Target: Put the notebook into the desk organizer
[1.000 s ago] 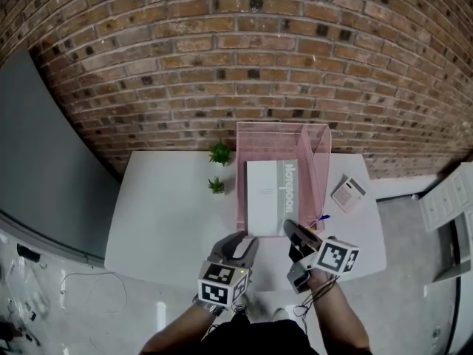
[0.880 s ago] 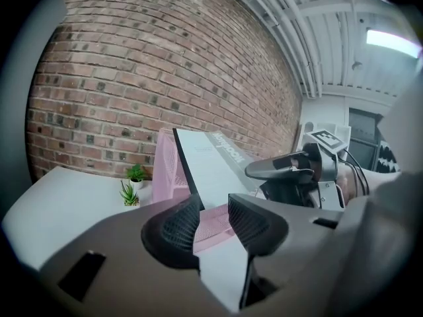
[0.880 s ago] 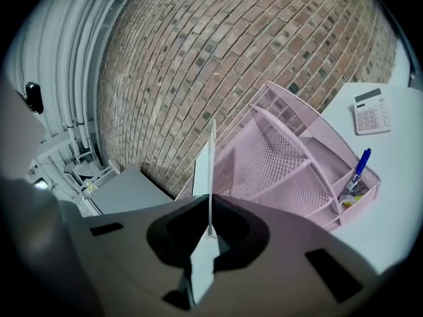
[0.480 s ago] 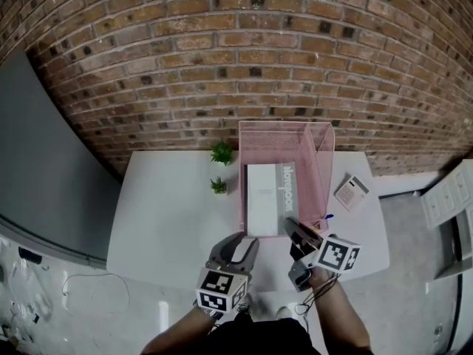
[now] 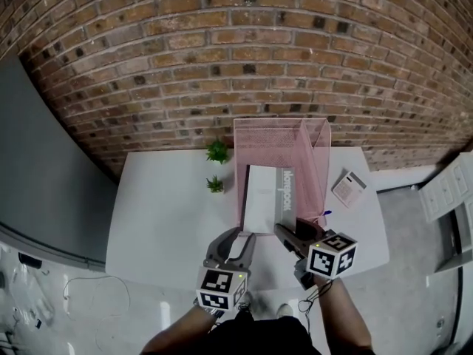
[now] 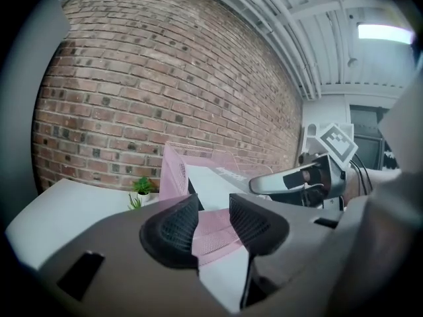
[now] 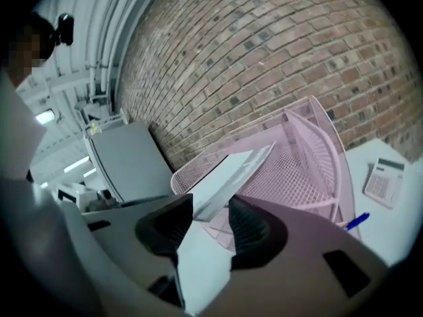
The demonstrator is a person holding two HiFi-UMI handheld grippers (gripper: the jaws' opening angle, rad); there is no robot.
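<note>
While the right gripper [image 5: 287,231] has just been opening its jaws, they stand apart around the near edge of the white, grey-spined notebook [image 5: 263,197], which lies in the pink wire-mesh desk organizer [image 5: 251,133]. The left gripper [image 5: 235,237] holds its jaws wide and empty at the organizer's front rim. The white table [image 5: 162,213] lies open leftward; two green plants [image 5: 217,151], a white calculator [image 5: 348,188] and a blue pen [image 5: 323,215] flank the organizer.

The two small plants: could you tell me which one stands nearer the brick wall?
The bigger plant, by the pink organizer's back corner; the smaller plant stands further forward.
</note>
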